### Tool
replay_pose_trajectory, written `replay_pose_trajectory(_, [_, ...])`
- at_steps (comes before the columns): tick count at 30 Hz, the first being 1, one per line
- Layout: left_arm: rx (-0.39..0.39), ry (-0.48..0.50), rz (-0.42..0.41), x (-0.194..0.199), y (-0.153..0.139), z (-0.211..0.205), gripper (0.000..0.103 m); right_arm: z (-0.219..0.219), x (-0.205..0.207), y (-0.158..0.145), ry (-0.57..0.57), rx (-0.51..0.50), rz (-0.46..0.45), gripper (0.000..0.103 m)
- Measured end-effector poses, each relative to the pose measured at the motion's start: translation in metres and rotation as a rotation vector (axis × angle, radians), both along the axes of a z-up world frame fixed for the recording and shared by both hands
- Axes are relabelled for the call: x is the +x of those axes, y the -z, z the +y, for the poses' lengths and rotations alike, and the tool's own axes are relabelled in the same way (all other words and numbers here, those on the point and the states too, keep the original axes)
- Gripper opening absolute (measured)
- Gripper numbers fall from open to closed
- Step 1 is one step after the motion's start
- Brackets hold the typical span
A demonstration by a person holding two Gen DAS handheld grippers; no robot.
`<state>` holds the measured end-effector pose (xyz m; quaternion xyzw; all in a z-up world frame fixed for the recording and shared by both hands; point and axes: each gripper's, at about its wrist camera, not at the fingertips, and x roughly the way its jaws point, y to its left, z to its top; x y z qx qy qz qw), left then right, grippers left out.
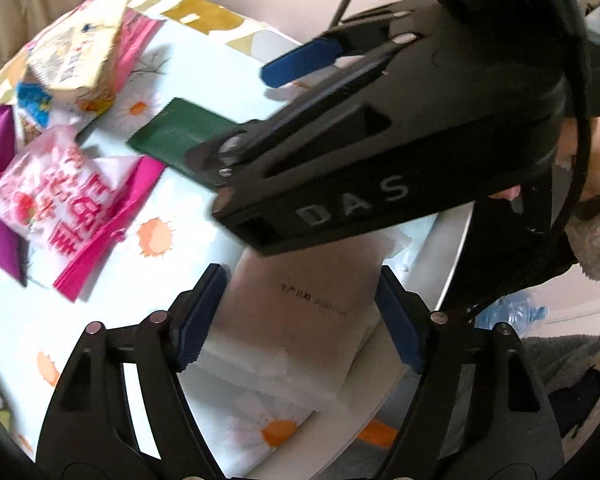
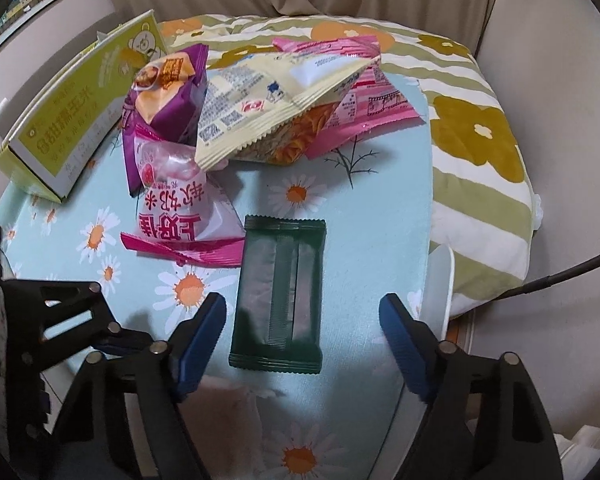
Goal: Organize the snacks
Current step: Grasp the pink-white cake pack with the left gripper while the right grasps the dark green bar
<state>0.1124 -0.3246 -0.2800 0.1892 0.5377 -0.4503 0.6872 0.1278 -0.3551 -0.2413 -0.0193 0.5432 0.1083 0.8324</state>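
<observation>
A dark green snack packet [image 2: 279, 295] lies flat on the daisy-print tabletop [image 2: 360, 216], between the spread fingers of my open right gripper [image 2: 302, 342]. Behind it sit a pink-and-white packet [image 2: 180, 216], a purple packet [image 2: 168, 88], a cream noodle packet [image 2: 276, 96] and a pink packet [image 2: 376, 104] in a loose pile. My left gripper [image 1: 300, 320] is open over a silvery-white packet [image 1: 292, 312] at the table's near edge. In the left wrist view the right gripper [image 1: 300, 92] reaches over the green packet [image 1: 176, 132].
A yellow-green cardboard box [image 2: 64, 120] stands at the table's left edge. A flowered cushion [image 2: 476, 136] lies behind and right of the table. A white plastic piece [image 2: 440, 280] sits at the right edge. A black cable [image 2: 560, 272] runs at the right.
</observation>
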Motion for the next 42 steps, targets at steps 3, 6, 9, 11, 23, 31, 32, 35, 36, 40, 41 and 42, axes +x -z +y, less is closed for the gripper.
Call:
replay_pose_trajectory(3, [0.013,-0.041,-0.004,0.002,-0.002,0.012,0.072,0.001,0.001,0.003,-0.002,-0.002,0.004,0.073])
replay_pose_trajectory(6, [0.02,-0.089,-0.006,0.007,-0.005,0.024,0.072,0.004,0.002,0.007,-0.009,-0.007,0.011,0.07])
replay_pose_trajectory(9, [0.028,-0.136,-0.012,0.014,-0.007,0.038,0.072,0.009,0.004,0.013,-0.021,-0.018,0.02,0.065])
replay_pose_trajectory(11, [0.029,-0.167,-0.015,0.02,-0.008,0.046,0.07,0.011,0.005,0.015,-0.02,-0.022,0.017,0.065])
replay_pose_trajectory(23, [0.051,-0.265,-0.019,0.031,-0.008,0.083,0.069,0.027,0.003,0.015,-0.015,-0.108,-0.017,0.057])
replay_pose_trajectory(31, [0.154,-0.156,-0.16,-0.012,0.001,0.058,0.066,0.027,0.005,0.016,-0.013,-0.074,-0.027,0.044])
replay_pose_trajectory(32, [0.146,-0.159,-0.157,-0.012,0.0,0.059,0.062,0.027,0.004,0.015,-0.012,-0.069,-0.029,0.041])
replay_pose_trajectory(35, [0.136,-0.189,-0.14,-0.01,-0.004,0.063,0.06,0.025,0.004,0.015,-0.001,-0.067,-0.032,0.041])
replay_pose_trajectory(36, [0.131,-0.2,-0.138,-0.007,-0.006,0.066,0.06,0.025,0.002,0.015,0.01,-0.062,-0.034,0.04])
replay_pose_trajectory(40, [0.113,-0.227,-0.142,-0.002,-0.011,0.072,0.06,0.019,-0.001,0.01,0.042,-0.037,-0.041,0.04])
replay_pose_trajectory(41, [0.104,-0.232,-0.148,0.005,-0.018,0.076,0.06,0.018,-0.002,0.007,0.045,-0.037,-0.047,0.04])
replay_pose_trajectory(42, [0.097,-0.238,-0.153,0.006,-0.024,0.079,0.06,0.018,-0.005,0.002,0.049,-0.034,-0.054,0.04])
